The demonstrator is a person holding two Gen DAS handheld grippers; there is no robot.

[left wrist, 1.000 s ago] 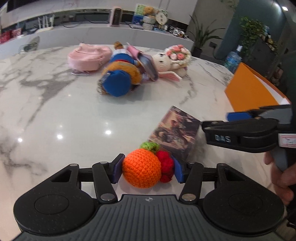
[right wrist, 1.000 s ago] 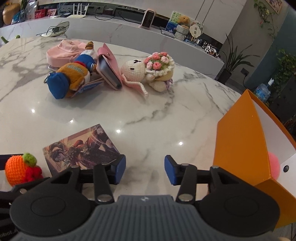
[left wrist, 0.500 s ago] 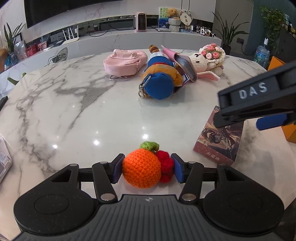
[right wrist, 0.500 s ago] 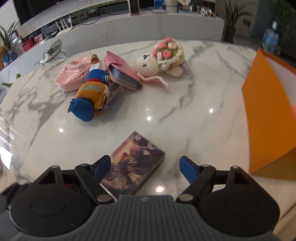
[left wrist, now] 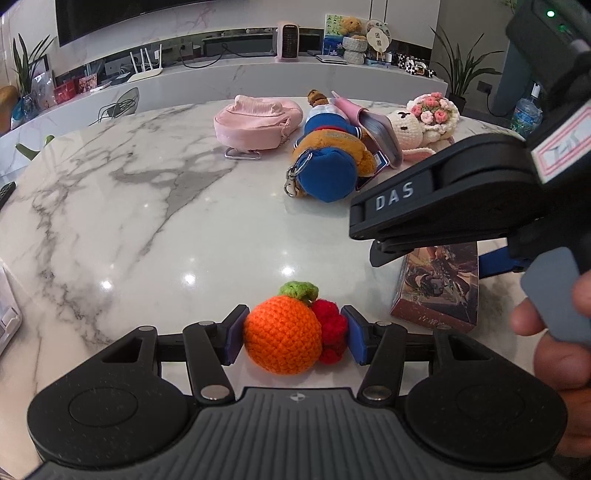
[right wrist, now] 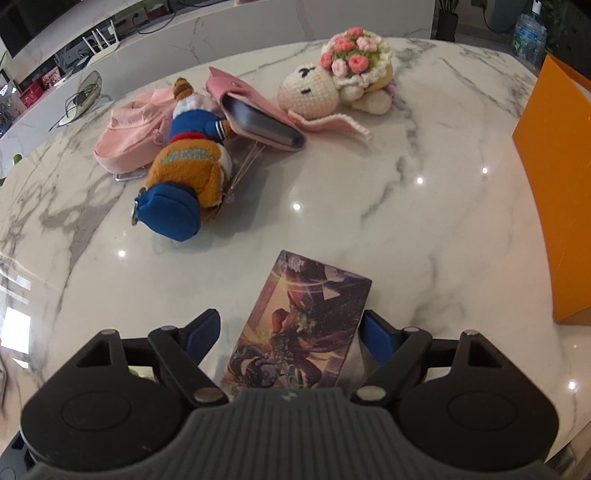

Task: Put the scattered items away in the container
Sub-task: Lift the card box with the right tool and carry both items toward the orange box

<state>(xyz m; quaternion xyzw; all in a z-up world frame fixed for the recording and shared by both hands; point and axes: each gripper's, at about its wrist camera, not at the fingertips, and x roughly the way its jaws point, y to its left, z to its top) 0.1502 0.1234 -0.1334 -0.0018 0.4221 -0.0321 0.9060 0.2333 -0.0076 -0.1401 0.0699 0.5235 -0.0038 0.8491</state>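
My left gripper (left wrist: 293,338) is shut on an orange crochet fruit (left wrist: 283,341) with a green top and a red bit, held just above the marble table (left wrist: 147,221). My right gripper (right wrist: 291,338) is open, its blue pads on either side of a dark illustrated card box (right wrist: 301,326) that lies flat on the table; the box also shows in the left wrist view (left wrist: 439,291), under the right gripper body. The orange container (right wrist: 557,206) stands at the right edge. A blue-and-brown plush (right wrist: 188,173), pink wallet (right wrist: 255,114), pink pouch (right wrist: 129,136) and crochet bunny (right wrist: 332,85) lie farther back.
A marble counter (left wrist: 295,74) with a heater, routers and ornaments runs behind the table. A water bottle (right wrist: 530,33) stands beyond the container. A white object (left wrist: 7,317) sits at the table's left edge.
My right gripper has moved left and down over the card box, which now lies between its open fingers. My left gripper has kept hold of the orange fruit and swung its view left.
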